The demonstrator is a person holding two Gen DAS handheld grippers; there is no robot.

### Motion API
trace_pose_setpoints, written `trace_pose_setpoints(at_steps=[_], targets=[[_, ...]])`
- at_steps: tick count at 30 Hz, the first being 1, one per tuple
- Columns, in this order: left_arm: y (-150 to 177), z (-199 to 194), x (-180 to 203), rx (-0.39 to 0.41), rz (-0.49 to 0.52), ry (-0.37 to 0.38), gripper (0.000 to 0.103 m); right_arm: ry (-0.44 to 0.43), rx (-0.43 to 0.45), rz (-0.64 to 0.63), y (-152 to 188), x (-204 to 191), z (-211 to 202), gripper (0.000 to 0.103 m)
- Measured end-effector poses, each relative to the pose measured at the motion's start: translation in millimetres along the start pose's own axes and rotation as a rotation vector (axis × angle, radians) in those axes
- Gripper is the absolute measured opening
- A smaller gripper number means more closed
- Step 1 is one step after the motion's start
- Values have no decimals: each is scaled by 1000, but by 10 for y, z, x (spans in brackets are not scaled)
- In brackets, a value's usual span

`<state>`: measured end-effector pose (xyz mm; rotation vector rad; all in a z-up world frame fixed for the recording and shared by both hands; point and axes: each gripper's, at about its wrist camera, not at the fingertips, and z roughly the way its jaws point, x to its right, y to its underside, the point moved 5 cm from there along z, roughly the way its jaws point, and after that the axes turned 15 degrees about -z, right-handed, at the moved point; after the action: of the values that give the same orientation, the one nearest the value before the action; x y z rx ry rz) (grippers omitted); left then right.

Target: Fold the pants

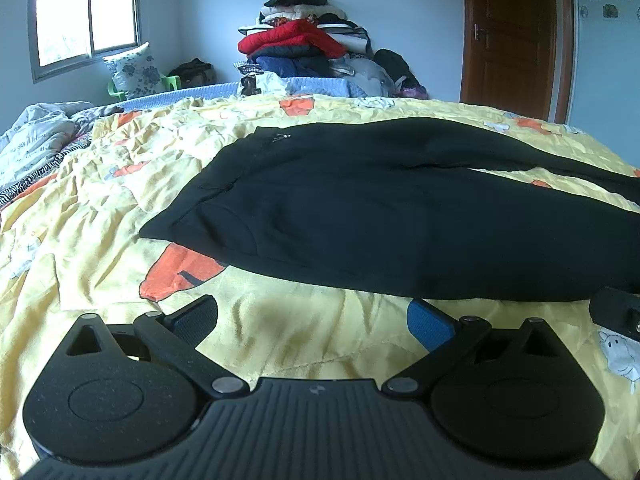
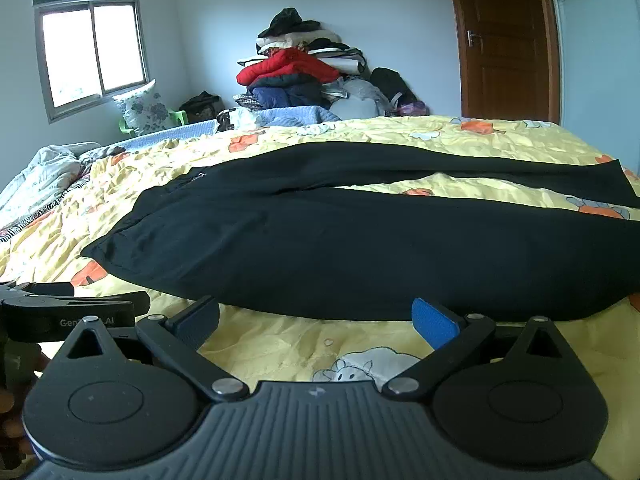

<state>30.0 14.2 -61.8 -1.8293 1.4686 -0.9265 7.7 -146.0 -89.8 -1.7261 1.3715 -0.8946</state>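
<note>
A: What does the left wrist view show?

B: The left gripper (image 1: 312, 320) is spread wide with nothing between its blue pads, hovering low over the wrinkled yellow quilt with orange cartoon prints (image 1: 100, 208). The black fabric pants (image 1: 400, 216) lie flat on that quilt just ahead, waistband to the left, legs running right. A piece of the right gripper (image 1: 618, 314) pokes in at the right edge.

A: And the right wrist view?

B: The right gripper (image 2: 316, 320) is likewise released, empty, close to the near leg's edge but not touching it. The pants' two legs part toward the right. The left gripper's black body (image 2: 72, 312) sits at the left. A heap of folded clothes (image 2: 304, 76) stands against the far wall.
</note>
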Motion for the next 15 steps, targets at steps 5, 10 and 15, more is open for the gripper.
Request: trace_pose_setpoints(at_steps=[5,10,15], targets=[[1,0,-1,-1,0,0,102,-2,-1,4,9,-4,-2,103],[1,0,-2,0,0,0,102,-4,-3,7,9,-5,4,103],[19,1,-5,-4,-2,1,102,-9,-6,12,29,-25,16,103]])
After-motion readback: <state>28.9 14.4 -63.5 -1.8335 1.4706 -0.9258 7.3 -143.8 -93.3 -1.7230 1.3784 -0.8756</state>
